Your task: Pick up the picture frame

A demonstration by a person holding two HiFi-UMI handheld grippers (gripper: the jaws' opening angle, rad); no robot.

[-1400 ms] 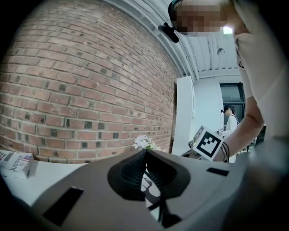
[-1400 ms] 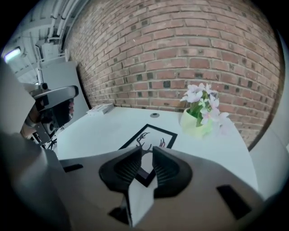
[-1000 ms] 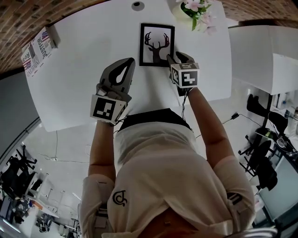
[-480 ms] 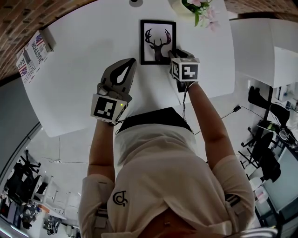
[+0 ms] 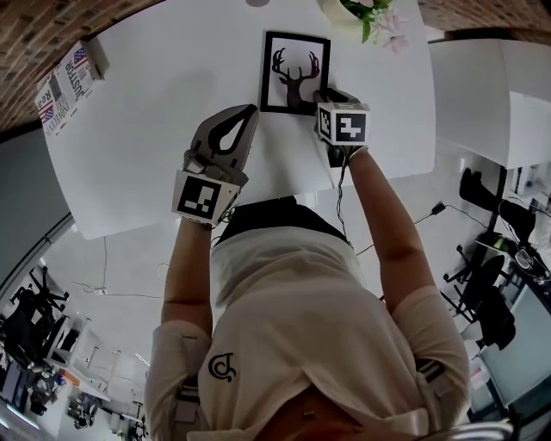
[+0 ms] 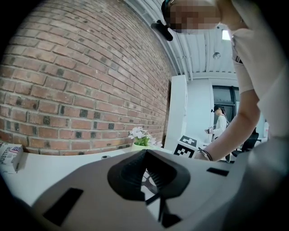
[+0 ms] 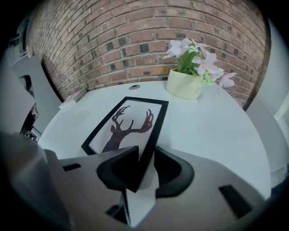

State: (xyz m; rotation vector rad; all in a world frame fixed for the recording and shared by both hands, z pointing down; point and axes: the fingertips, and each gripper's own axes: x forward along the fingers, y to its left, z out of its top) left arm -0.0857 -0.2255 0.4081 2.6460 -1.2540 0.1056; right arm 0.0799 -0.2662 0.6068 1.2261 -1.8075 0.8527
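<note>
The picture frame [image 5: 294,73], black-edged with a dark deer silhouette on white, lies flat on the white table [image 5: 146,155]. My right gripper [image 5: 320,96] points steeply down at the frame's near right corner. In the right gripper view the frame [image 7: 128,126] has its corner edge running between the jaws of the right gripper [image 7: 146,164]. These jaws have just been closing; the left pad is at the edge and a thin gap still shows on the right. My left gripper [image 5: 244,116] hovers left of the frame, shut and empty, as its own view [image 6: 145,155] shows.
A pale pot of pink flowers [image 5: 363,15] stands just beyond the frame's far right corner, also in the right gripper view [image 7: 184,83]. A printed box [image 5: 69,84] lies at the table's far left edge. A brick wall [image 7: 135,40] backs the table.
The right gripper's jaws have narrowed slightly around the frame's near right corner. The left gripper has stayed where it was. The frame has not moved on the table.
</note>
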